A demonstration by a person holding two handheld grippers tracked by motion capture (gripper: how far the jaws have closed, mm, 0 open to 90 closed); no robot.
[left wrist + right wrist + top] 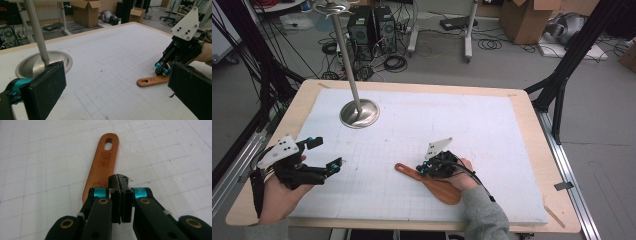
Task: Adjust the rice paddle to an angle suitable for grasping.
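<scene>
Nearest the person, the right tool (428, 167) sat low over the wooden spatula (432, 182), jaws pressed together with nothing visibly between them; in the right gripper view the two pads met face to face just above the handle, and whether they touched the wood could not be told. The left tool (324, 154) was held off to the left, well apart from the spatula, jaws wide apart and empty.

The spatula lay flat on the white gridded counter (492, 150) near its front edge, blade toward the person and partly under the right hand (462, 175), handle pointing away and left.

Handling, as a judgement: looked like a light, stiff, one-piece wooden utensil, not fragile, with a smooth finish that could slip a little between hard pads. It lay flat, so getting a jaw under it would be the awkward part. Best hold probably across the narrow handle (103, 170), mid-length, below the hang hole (108, 144).

View differences: the right gripper view showed the hang hole and a stamped mark (104, 160) on the handle, too small to read, neither seen from the high view. The left gripper view showed the right tool side-on (163, 70) at the handle (152, 81). The high view showed the blade, hidden in both gripper views.

Farther back stood a metal stand, round base (359, 113) on the counter, pole rising up
</scene>
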